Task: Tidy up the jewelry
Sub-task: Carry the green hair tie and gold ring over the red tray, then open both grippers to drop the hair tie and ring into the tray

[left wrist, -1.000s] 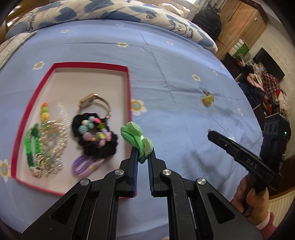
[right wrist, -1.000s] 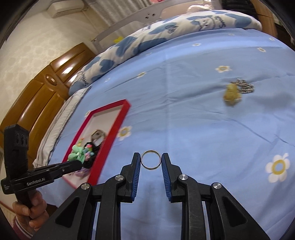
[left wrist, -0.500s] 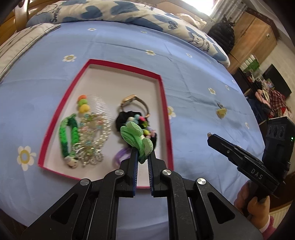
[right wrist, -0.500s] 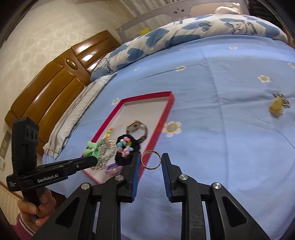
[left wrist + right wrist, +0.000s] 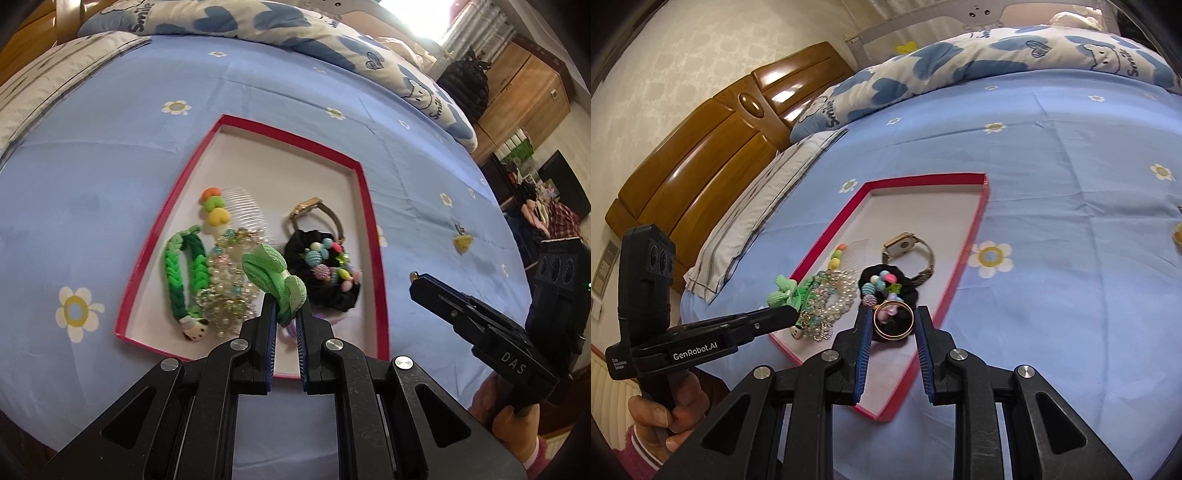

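A red-rimmed tray (image 5: 369, 206) (image 5: 979, 218) with a white floor lies on the blue bedsheet. In it are a green braided bracelet (image 5: 184, 273), a pearl bracelet (image 5: 225, 291), a clear comb (image 5: 245, 208), a gold watch (image 5: 314, 208) (image 5: 905, 245) and a black scrunchie with coloured beads (image 5: 328, 273) (image 5: 886, 284). My left gripper (image 5: 285, 314) is shut on a green ribbon bow (image 5: 273, 277) above the tray's near part. My right gripper (image 5: 893, 319) is shut on a gold ring (image 5: 893, 319), held over the tray's near edge above the scrunchie.
A yellow pendant on a chain (image 5: 461, 242) lies on the sheet to the right of the tray. A heart-print duvet (image 5: 997, 62) and a striped pillow (image 5: 768, 192) lie at the head end by the wooden headboard (image 5: 701, 147). Furniture stands past the bed's right side.
Both grippers have moved across the bed toward the tray, each keeping its hold. The bow now hangs over the tray's contents and the ring over the tray's near edge.
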The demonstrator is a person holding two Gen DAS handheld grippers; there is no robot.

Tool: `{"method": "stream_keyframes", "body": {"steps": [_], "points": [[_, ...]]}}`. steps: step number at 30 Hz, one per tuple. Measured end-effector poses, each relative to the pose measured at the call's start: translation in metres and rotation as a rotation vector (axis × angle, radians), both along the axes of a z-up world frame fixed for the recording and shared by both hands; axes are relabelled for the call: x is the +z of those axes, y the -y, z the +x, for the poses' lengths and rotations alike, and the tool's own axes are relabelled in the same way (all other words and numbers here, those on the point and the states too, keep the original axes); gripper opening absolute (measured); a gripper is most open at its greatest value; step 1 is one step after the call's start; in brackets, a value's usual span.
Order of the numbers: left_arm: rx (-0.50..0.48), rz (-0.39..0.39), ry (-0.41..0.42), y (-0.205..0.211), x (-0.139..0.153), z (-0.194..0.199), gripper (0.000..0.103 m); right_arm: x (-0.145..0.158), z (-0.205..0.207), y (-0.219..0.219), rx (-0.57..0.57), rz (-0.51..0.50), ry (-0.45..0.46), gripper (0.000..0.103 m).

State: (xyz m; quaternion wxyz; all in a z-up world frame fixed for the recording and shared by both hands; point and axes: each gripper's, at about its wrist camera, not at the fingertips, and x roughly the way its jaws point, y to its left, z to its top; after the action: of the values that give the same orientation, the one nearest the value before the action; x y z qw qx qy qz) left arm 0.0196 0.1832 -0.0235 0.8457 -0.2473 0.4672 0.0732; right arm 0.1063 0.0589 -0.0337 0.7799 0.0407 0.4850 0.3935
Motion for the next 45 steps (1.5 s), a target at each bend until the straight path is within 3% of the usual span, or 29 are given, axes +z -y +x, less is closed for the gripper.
{"method": "stream_keyframes", "body": {"steps": [13,20,28,34,45], "points": [[0.052,-0.018,-0.034,-0.030,-0.020,0.000,0.008,-0.028,0.006,-0.056,0.084,-0.089,0.016,0.024],[0.060,-0.042,-0.069,-0.035,-0.039,0.000,0.009,-0.045,0.008,-0.063,0.096,-0.124,0.002,0.024],[0.060,-0.044,-0.062,-0.035,-0.039,0.001,0.009,-0.046,0.009,-0.064,0.102,-0.125,0.002,0.024],[0.057,-0.046,-0.062,-0.032,-0.036,0.001,0.022,-0.046,0.008,-0.064,0.102,-0.126,0.000,0.027],[0.056,-0.031,-0.057,-0.030,-0.032,-0.002,0.028,-0.043,0.008,-0.063,0.101,-0.123,-0.005,0.028]]}}
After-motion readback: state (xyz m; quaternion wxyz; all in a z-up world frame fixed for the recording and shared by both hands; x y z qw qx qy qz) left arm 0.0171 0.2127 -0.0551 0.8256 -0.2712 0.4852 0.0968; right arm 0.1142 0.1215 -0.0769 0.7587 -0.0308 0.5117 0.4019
